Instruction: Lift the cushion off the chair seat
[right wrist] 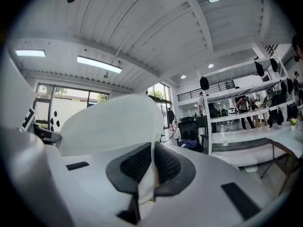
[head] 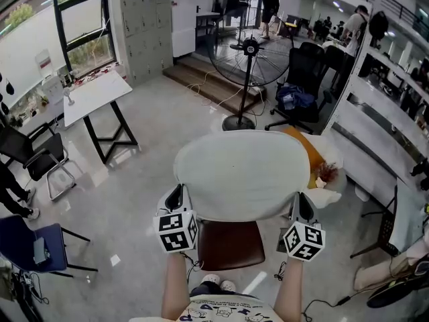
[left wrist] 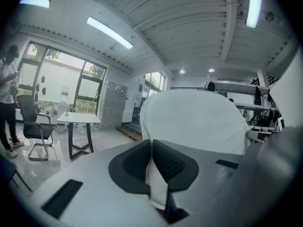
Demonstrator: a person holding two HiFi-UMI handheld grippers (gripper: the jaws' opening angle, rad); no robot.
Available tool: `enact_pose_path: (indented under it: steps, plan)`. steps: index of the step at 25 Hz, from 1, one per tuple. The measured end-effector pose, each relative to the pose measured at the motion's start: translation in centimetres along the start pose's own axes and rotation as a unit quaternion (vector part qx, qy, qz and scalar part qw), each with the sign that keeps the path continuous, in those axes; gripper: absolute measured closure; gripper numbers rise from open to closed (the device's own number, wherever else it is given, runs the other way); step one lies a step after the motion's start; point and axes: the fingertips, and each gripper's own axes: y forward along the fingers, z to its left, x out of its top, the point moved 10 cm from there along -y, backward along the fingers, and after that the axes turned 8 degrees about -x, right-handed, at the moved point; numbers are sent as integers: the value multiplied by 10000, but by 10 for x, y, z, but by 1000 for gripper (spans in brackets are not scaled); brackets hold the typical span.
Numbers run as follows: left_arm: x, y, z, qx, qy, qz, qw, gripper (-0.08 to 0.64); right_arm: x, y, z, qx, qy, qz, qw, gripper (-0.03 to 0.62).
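1. The white cushion is held up over the brown chair seat. It is gripped at its near edge on both sides and covers the back part of the seat.
2. The left gripper has its jaws pressed together on the cushion's left near corner. A fold of white fabric is pinched between the dark pads.
3. The right gripper does the same at the right near corner, clamped on a thin fold of the cushion.
4. The grey lockers by the far wall have their doors closed, so whatever is inside is hidden.
5. Only the head view shows the seat, the standing fan beyond the cushion and an orange thing just behind its right edge.
6. The left gripper view adds a white table, a black chair and a person standing near the windows. The cushion rises ahead of the jaws.
7. The right gripper view shows the cushion to its left, and white shelving with people beyond it.
8. From where the cameras sit, I cannot be sure the cushion's far edge is clear of the chair.
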Motion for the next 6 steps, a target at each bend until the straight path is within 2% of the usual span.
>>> enact_pose_path:
  steps: [6]
  plan:
    - [-2, -1, -3, 5, 1, 11, 10000, 531, -2, 1, -2, -1, -6, 35, 10000, 558]
